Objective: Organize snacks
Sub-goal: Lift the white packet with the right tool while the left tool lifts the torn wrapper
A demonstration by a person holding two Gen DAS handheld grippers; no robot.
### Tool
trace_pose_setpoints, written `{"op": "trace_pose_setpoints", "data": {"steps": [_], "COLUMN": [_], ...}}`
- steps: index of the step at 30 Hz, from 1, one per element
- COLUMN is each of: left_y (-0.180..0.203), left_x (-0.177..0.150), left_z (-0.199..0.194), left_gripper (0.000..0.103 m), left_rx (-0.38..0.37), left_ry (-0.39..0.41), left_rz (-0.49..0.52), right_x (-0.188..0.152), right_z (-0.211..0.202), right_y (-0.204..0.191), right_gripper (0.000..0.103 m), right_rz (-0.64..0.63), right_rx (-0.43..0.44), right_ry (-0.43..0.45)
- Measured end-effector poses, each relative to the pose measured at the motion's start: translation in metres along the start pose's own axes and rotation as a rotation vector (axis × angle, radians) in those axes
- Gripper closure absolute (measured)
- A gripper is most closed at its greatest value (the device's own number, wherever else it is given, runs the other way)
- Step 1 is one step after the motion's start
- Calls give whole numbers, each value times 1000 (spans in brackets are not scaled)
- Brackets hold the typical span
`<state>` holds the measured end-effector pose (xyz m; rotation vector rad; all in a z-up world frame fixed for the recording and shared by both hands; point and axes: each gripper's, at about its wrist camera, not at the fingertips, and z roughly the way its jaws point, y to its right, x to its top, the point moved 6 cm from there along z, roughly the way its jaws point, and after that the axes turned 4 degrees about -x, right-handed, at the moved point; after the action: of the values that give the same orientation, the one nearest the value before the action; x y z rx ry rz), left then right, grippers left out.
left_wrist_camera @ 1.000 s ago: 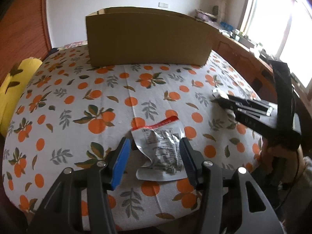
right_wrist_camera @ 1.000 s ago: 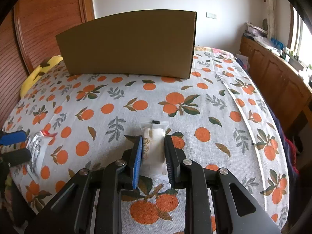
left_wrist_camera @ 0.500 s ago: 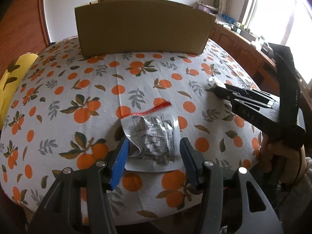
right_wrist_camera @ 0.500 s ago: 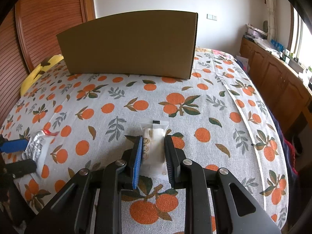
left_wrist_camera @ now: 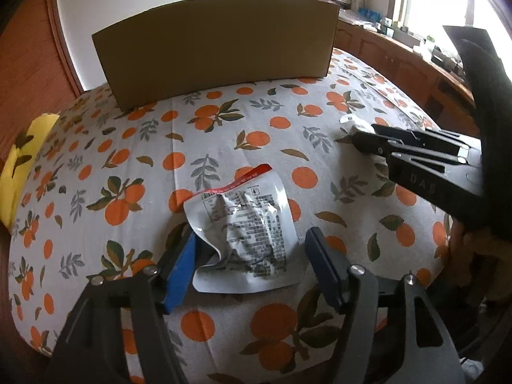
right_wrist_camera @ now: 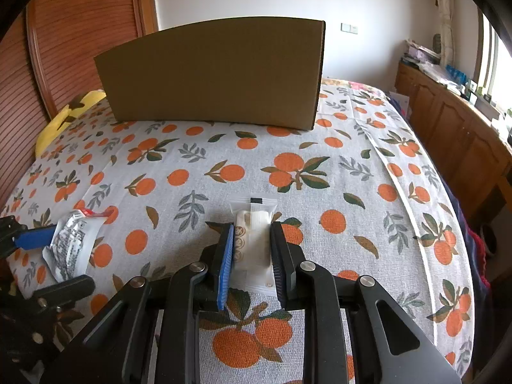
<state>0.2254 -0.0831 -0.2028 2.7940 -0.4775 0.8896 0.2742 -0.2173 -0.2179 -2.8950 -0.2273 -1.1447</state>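
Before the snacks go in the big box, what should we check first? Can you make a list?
1. Right hand-held gripper shut on the small white wrapped snack bar: ok.
2. Left hand-held gripper gripping the crinkled silver foil pouch with the red strip: not ok; its jaws have just been opening and the right pad stands clear.
3. Pouch resting on the orange-print tablecloth: ok.
4. Brown cardboard box standing upright: ok.
5. Room inside the box: cannot tell.

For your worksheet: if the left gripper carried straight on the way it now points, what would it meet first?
Most likely the silver snack pouch, lying between the open fingers of the left gripper, then the orange-print tablecloth under it. The cardboard box stands well beyond.
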Motion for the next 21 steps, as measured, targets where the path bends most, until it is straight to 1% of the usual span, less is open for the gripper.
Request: {"op": "trace_pose_setpoints", "data": {"steps": [4, 6, 7, 10, 12, 16, 21], "left_y": [-1, 0, 0, 2, 3, -2, -8], "left_x": [2, 1, 0, -2, -4, -5, -3], "left_z": [1, 0, -1, -3, -4, -8, -17], "left_gripper": [37, 44, 45, 50, 50, 50, 50], "left_rx": [4, 1, 1, -10, -20, -29, -25], "left_ry": [2, 9, 8, 6, -2, -3, 25], "left_rz": [2, 6, 9, 32, 45, 13, -4], "right_x": [0, 0, 0, 0, -1, -1, 0], "right_z": [0, 0, 0, 0, 0, 0, 0], "right_y": [0, 0, 0, 0, 0, 0, 0], "right_gripper": [83, 83, 83, 83, 83, 83, 83], "right_rz": [-1, -1, -1, -1, -2, -1, -1], "right_rx": [1, 2, 2, 1, 1, 0, 1], "right_ry": [0, 1, 1, 1, 1, 1, 1]}}
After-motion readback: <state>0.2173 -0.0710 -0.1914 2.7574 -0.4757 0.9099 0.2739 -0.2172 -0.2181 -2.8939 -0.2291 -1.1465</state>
